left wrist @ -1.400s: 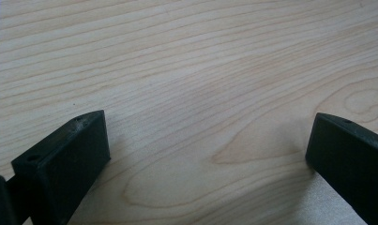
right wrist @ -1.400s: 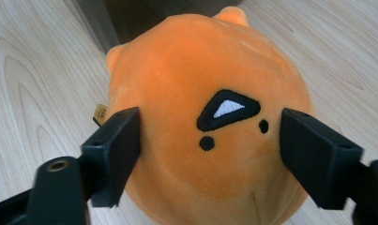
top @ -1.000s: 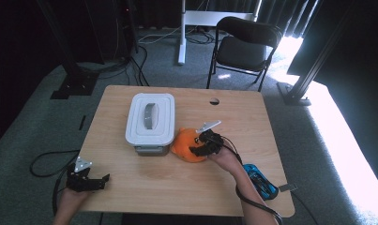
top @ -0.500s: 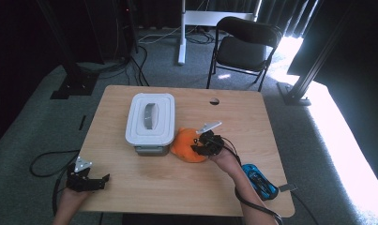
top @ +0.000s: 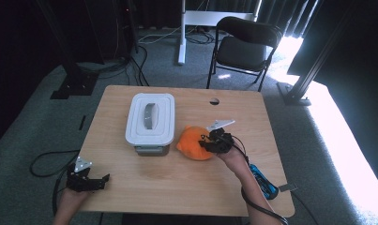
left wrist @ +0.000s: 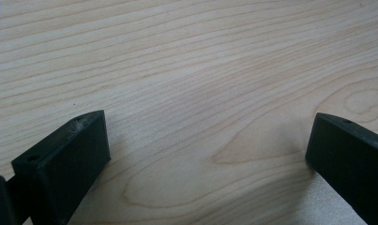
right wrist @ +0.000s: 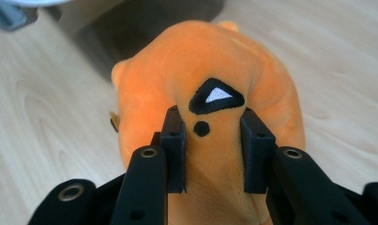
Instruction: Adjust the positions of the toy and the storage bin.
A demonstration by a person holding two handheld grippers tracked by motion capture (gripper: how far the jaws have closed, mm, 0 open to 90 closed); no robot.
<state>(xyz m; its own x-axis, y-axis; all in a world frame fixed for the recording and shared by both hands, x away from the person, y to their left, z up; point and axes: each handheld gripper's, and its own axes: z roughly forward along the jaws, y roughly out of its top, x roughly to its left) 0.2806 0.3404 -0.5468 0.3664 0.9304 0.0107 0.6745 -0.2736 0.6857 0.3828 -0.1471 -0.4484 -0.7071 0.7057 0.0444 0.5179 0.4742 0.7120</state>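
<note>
My right gripper (right wrist: 210, 154) pinching orange plush toy (right wrist: 215, 84), frame centre, just right of white lidded box (top: 150, 123). My left gripper (left wrist: 205, 159) jaws spread wide, lower left over bare table (top: 186, 183).

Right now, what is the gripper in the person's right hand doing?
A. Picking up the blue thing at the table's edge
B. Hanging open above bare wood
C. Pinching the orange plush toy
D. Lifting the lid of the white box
C. In the right gripper view the right gripper has its two black jaws pressed into a fold of the orange plush toy, which lies on the table next to the white box.
</note>
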